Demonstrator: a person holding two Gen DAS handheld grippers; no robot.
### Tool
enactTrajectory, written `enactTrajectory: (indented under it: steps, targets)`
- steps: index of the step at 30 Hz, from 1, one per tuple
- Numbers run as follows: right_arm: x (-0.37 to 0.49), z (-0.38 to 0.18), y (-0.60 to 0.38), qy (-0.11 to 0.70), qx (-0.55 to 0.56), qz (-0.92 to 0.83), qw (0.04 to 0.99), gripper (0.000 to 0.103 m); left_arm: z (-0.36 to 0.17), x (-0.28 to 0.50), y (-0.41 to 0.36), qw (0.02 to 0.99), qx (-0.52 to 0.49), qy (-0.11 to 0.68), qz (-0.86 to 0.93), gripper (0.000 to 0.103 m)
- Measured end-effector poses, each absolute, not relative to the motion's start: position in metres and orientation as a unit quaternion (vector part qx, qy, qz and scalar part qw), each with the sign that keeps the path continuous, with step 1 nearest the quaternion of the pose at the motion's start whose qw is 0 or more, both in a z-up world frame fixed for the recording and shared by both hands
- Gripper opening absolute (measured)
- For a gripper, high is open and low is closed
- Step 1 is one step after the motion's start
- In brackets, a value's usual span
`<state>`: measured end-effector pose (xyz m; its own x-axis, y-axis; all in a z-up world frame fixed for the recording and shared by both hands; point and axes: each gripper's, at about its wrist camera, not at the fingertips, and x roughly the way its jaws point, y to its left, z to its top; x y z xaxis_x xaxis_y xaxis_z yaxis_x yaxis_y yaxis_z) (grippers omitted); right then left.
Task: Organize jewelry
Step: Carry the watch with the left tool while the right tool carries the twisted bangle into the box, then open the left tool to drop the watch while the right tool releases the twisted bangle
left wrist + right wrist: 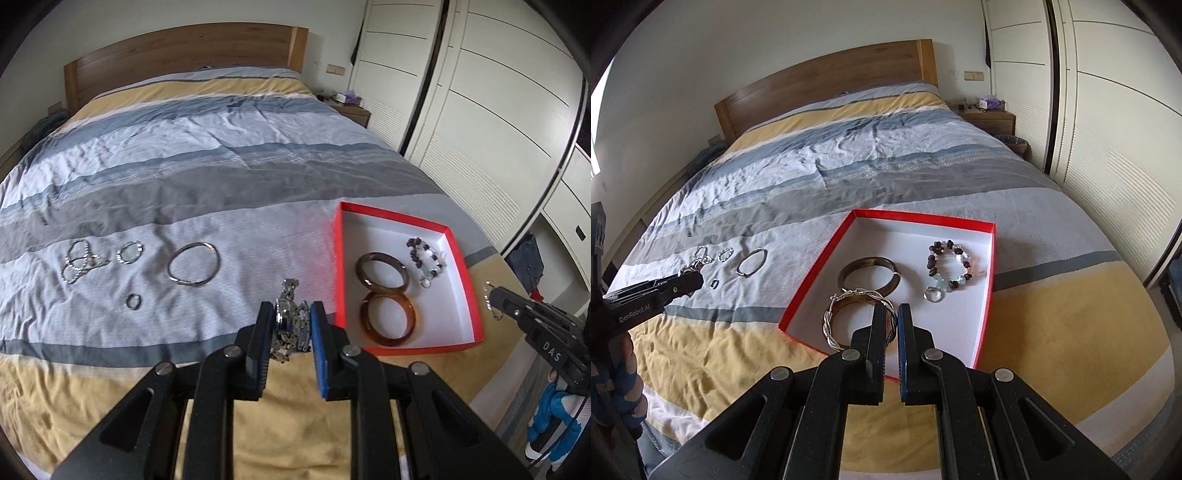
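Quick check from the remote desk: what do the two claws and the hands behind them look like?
Both claws are matte black scissor linkages with silver pivot screws. The left claw has one black finger and one with a blue ribbed pad; the right claw is built the same. White lettering shows on their sides: "DAS" on one, "GenRobot.AI" on the other. The hand wears a blue-and-white glove.

Soft, even daylight; brightest at window [594, 147] far left of claw. Shadows faint. Strong fisheye bending, dark vignette at corners. Slight motion blur; wardrobe [498, 110] doors mildly glary.
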<state>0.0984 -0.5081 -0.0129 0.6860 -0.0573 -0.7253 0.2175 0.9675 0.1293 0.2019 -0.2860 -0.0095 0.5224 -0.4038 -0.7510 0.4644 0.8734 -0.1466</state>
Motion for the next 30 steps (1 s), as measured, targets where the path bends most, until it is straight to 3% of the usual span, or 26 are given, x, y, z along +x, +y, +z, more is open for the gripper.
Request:
enactTrajectory:
  steps: [12,30]
  targets:
    - [0.122,-0.073,-0.534,0.435,0.099,-0.083,0.891,0.006,-0.064,0.207,-0.377,0.837,0.068,0.453,-0.299,0.018]
    - [0.127,-0.105,-0.528,0.476,0.066,-0.066,0.874,0.005,-0.103,0.217,-0.389,0.821,0.085,0.487,-0.287,0.020]
